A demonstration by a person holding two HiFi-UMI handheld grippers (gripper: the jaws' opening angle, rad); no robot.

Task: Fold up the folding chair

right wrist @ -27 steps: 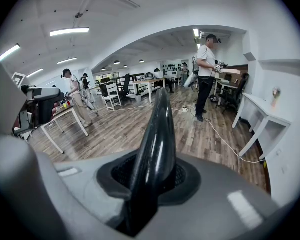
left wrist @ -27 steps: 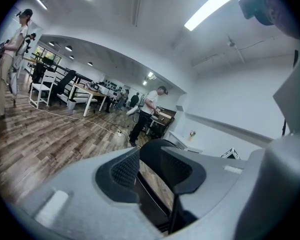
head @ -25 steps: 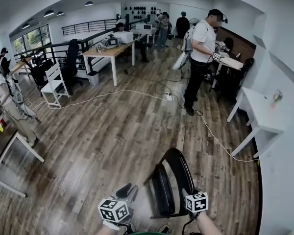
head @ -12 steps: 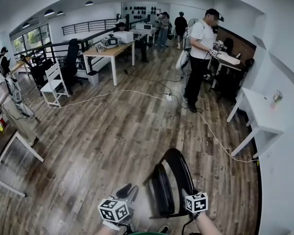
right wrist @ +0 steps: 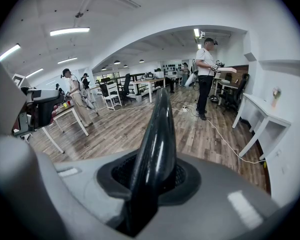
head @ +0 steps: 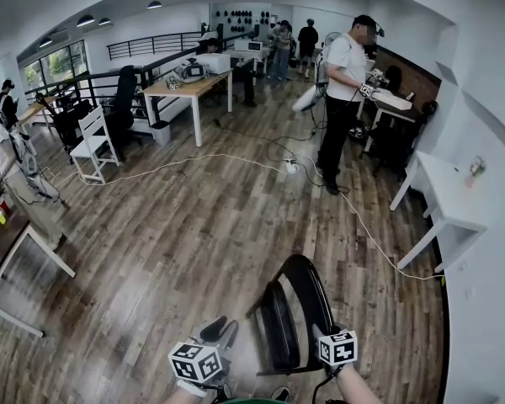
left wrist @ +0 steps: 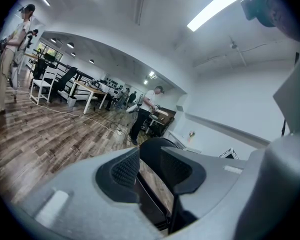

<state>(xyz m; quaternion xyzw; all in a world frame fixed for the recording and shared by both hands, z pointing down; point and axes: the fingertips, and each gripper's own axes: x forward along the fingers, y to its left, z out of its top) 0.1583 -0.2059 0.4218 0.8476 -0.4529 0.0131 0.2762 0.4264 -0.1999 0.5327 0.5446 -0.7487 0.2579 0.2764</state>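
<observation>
**A:** State of the left gripper [head: 221, 328]?

**B:** It sits low, at the left of the folding chair [head: 278, 331]. It is just beside the chair's left edge and, from where I stand, apart from it. The fingers [left wrist: 122, 170] are spread and nothing is pinched. Floor [head: 194, 225] boards and dark parts of the chair show through the gap.

**A:** Location of the chair?

**B:** It stands on the wooden floor directly in front of the person holding both grippers, between the two. It is black, with a glossy frame and a curved top.

**A:** State of the right gripper [head: 326, 340]?

**B:** It is on the chair's right rim, angled downward. Its fingers are pinching the glossy black edge of the frame, which rises between the two pads.

**A:** The rest of the room, from the left?

**B:**
- A person [head: 17, 183] wearing a rig stands at the far left, next to a white table [head: 34, 255].
- A white chair [head: 93, 146] stands near the railing.
- A wood-topped surface [head: 189, 89] on white legs carries equipment.
- A white cable [head: 194, 158] runs across the floor.
- A person in a white shirt [head: 343, 91] stands at a dark desk, well apart from the folding chair.
- A white desk [head: 446, 204] stands against the right wall.
</observation>
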